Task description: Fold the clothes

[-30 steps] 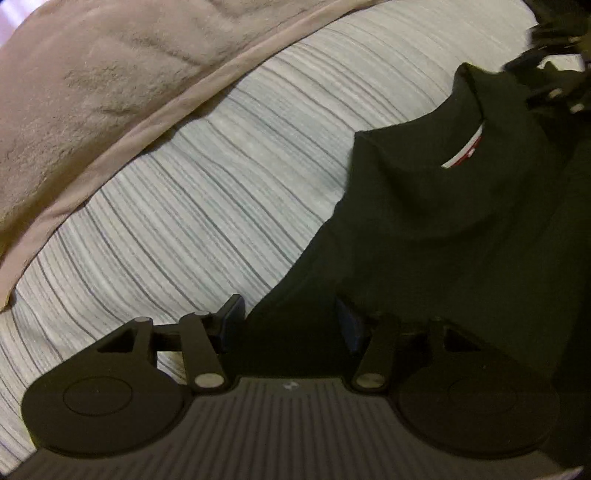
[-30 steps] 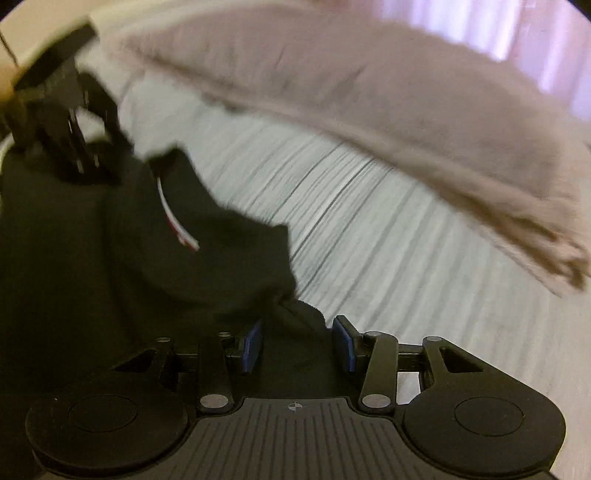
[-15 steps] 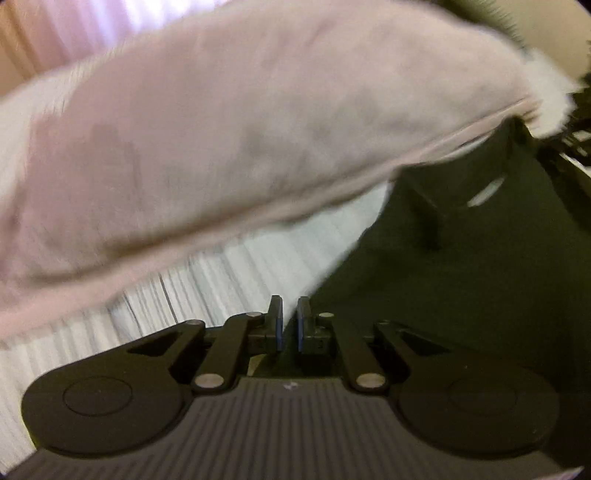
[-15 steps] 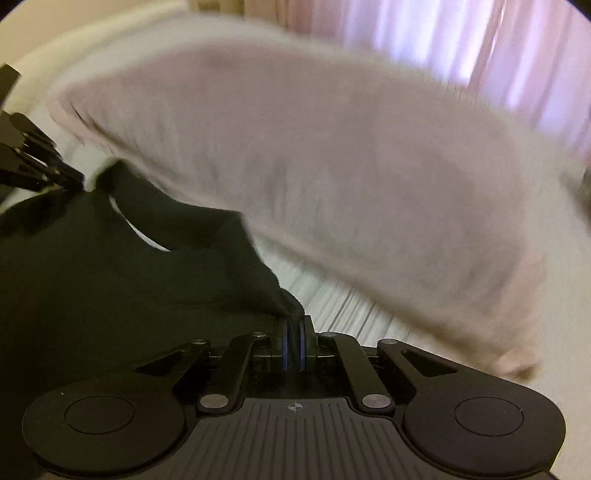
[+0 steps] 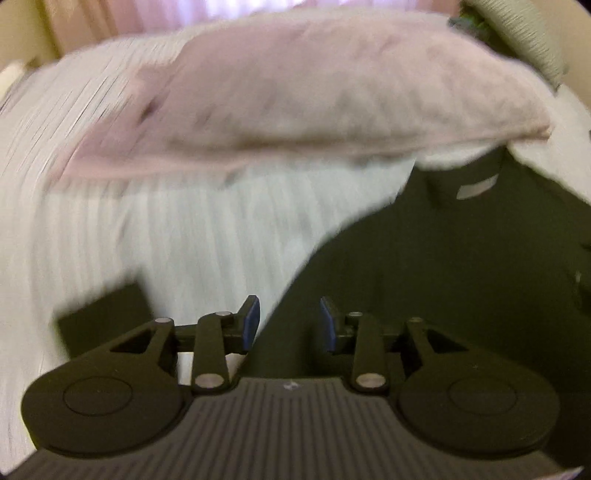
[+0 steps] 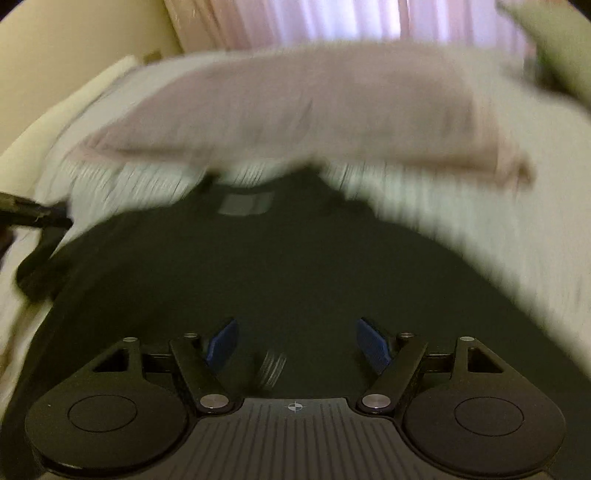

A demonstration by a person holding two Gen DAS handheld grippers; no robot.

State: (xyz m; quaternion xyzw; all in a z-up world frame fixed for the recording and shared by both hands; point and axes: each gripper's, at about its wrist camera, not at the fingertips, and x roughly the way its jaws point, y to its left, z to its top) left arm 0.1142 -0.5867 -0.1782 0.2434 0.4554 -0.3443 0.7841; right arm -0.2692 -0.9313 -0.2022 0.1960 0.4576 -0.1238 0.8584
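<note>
On bed [image 5: 184, 236], both grippers' jaws now open, dark shirt [image 6: 280, 266] released flat w/ collar far; next fold pending

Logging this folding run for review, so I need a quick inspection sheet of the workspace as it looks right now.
Surface: bed with a striped sheet, pictures blurred.
Job's things: black shirt lying spread on the sheet, collar label facing up.
Clutter: pinkish blanket bunched beyond the shirt.
Grippers: left gripper open, right gripper open; neither holds cloth.
Cables: nothing seen.
Surroundings: pink curtain, cream wall.
</note>
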